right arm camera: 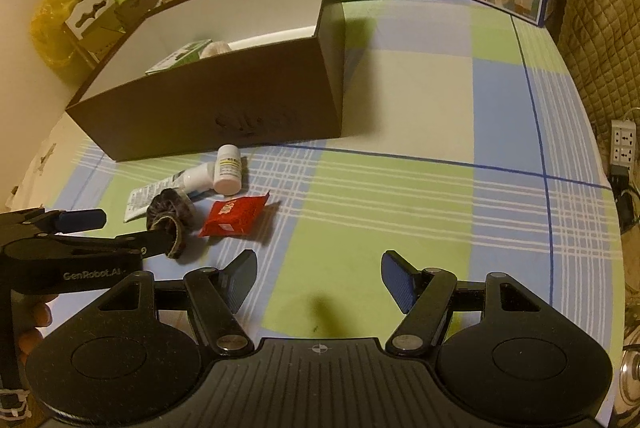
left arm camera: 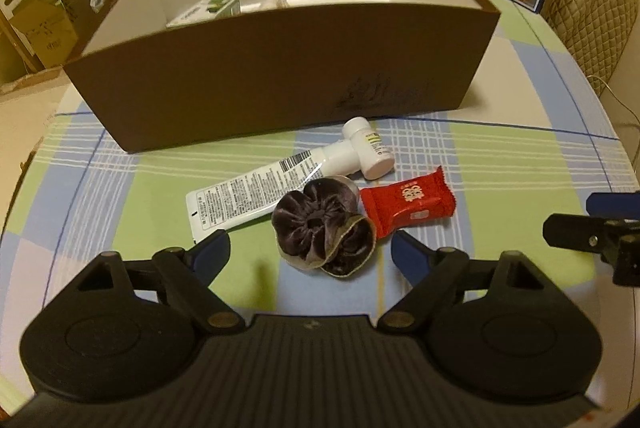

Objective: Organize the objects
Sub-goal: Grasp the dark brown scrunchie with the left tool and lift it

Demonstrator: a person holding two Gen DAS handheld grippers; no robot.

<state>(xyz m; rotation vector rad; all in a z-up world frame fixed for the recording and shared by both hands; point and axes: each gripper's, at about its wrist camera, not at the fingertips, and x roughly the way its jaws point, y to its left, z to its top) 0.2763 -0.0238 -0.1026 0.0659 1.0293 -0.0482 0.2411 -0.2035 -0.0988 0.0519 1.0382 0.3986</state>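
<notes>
A dark velvet scrunchie (left arm camera: pixel 326 230) lies crumpled on the checked tablecloth, overlapping the lower edge of a white tube (left arm camera: pixel 260 189) that lies flat with its printed back up. The tube's cap touches a small white pill bottle (left arm camera: pixel 370 149) lying on its side. Just beside the scrunchie lies a red snack packet (left arm camera: pixel 406 205). Behind them stands an open brown box (left arm camera: pixel 280 83), white inside, holding a green-and-white carton (left arm camera: pixel 208 11).
</notes>
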